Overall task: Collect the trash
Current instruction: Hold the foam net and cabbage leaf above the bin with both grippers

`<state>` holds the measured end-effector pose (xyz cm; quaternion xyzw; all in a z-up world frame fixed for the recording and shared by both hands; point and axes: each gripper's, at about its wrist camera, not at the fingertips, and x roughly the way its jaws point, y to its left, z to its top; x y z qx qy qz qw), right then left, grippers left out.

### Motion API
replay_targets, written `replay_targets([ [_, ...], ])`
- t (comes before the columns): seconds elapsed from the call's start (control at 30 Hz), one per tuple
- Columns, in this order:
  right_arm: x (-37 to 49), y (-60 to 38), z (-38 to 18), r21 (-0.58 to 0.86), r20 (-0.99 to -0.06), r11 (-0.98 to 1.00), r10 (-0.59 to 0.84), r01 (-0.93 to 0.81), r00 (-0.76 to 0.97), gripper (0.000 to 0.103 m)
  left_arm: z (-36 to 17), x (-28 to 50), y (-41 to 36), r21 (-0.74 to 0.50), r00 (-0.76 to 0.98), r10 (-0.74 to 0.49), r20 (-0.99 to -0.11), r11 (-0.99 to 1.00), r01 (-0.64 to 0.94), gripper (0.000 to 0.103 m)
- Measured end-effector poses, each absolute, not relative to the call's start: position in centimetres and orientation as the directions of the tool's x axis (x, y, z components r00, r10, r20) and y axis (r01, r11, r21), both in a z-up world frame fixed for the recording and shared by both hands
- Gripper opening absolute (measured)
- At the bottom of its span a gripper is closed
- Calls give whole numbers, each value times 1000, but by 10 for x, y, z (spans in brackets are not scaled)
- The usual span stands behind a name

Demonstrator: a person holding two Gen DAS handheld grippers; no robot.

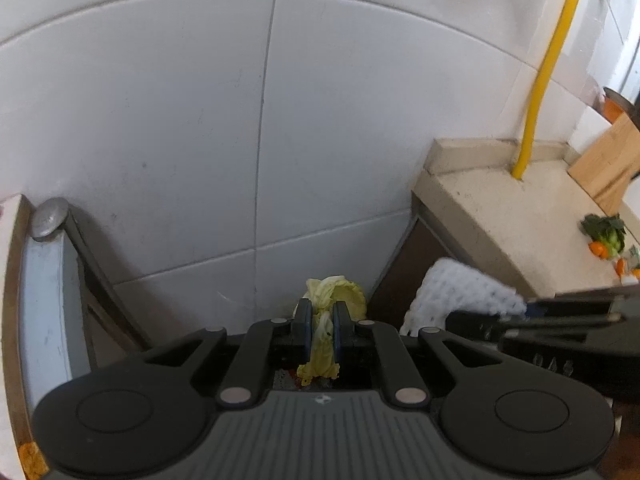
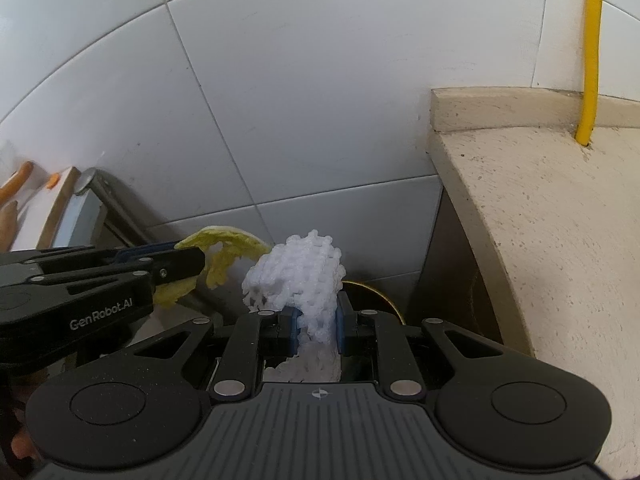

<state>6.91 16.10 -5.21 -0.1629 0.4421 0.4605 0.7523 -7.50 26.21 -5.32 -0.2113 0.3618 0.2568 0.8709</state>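
My left gripper (image 1: 322, 322) is shut on a limp yellow-green cabbage leaf (image 1: 340, 294), which bulges out past the blue pads and hangs down behind them. From the right wrist view the same leaf (image 2: 224, 248) sticks out of the left gripper (image 2: 192, 260) at the left. My right gripper (image 2: 316, 326) is shut on a white foam fruit net (image 2: 298, 276), which rises above its pads. In the left wrist view that net (image 1: 456, 294) shows at the right, beside the cabbage. Both grippers hang in the gap between a beige counter and a metal frame, angled down toward the floor.
A beige stone counter (image 2: 532, 216) with a yellow pipe (image 2: 591, 52) stands at the right; vegetable scraps (image 1: 606, 236) and a wooden board (image 1: 608, 160) lie on it. White wall tiles (image 1: 180, 120) fill the back. A metal frame (image 1: 48, 280) stands at the left. A dark round rim (image 2: 376, 296) lies below.
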Motion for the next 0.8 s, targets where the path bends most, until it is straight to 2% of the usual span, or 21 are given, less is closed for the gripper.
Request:
replay_targets([
  [0.43,67,169,-57,165,-824,546,534,-821,189,22,-59,-90,274,-160,601,253,-758,821,-548,6],
  [0.8,65,164,-55,172,-816,528,549,-831,180,22,-55,-85,261,-110,577,286,-765,825,-554,7],
])
